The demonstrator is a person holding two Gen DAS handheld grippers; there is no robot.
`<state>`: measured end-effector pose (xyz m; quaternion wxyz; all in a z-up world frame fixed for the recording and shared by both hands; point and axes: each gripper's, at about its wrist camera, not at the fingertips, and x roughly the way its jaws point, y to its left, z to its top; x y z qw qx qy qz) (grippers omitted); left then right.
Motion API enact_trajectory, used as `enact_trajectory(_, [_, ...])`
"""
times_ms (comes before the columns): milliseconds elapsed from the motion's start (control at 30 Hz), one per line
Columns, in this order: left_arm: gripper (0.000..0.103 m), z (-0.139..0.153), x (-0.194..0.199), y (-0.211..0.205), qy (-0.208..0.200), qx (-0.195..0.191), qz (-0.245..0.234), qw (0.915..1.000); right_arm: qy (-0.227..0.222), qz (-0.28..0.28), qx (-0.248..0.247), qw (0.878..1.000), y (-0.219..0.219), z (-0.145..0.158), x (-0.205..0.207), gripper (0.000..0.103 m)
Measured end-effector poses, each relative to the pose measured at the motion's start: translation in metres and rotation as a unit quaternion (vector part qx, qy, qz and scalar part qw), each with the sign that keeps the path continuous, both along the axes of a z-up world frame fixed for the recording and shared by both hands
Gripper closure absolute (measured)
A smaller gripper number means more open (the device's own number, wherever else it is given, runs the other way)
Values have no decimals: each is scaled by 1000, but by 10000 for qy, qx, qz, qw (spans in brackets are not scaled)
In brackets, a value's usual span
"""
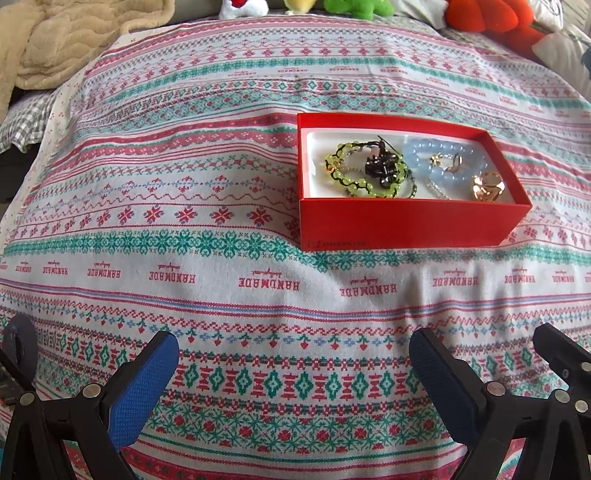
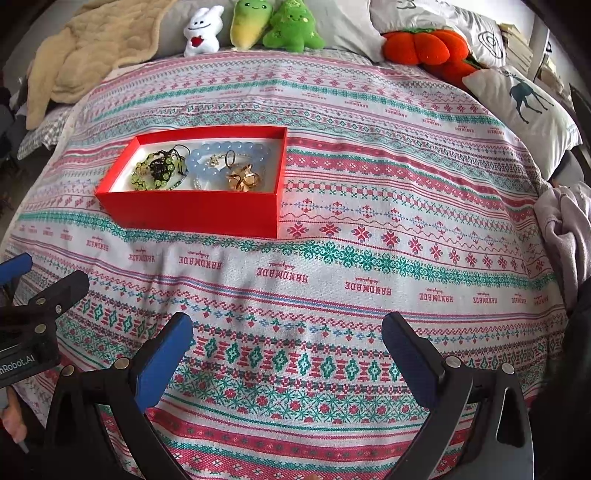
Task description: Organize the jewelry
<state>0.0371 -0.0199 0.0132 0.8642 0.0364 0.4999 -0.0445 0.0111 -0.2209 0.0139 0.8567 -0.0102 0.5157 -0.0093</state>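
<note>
Box: red box (image 1: 406, 221) sat on the patterned bedspread (image 1: 184, 258), toward the middle of the bed, its long axis running across from side to side.
Contents: green bead bracelet (image 1: 343, 170) and a dark tangled piece (image 1: 382, 166) lay at the box's left end; a pale blue bead bracelet (image 1: 439, 158) and a gold ring (image 1: 487, 184) lay at its right end, all heaped and touching.
Left gripper: left gripper (image 1: 293, 350) hung low near the front edge of the bed, blue pads (image 1: 144, 387) wide apart, nothing between them; the box lay ahead and to its right.
Right gripper: right gripper (image 2: 286, 332) was likewise spread and empty; the box (image 2: 192, 210) lay ahead and to its left.
Nearer side: by my reckoning the box stood between the two, neither clearly closer; the left faced the green beads, the right the gold ring (image 2: 242, 179).
Far edge: soft toys (image 2: 255, 26) and a cream blanket (image 2: 92, 48) lined the head of the bed, well apart from the box.
</note>
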Motion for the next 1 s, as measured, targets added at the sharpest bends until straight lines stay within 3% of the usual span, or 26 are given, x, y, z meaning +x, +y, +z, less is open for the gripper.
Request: enact_trajectory(1000, [1,-3,1,2,-7,67,-9,10000,24,-30,5,10000,3,-2,-3,0])
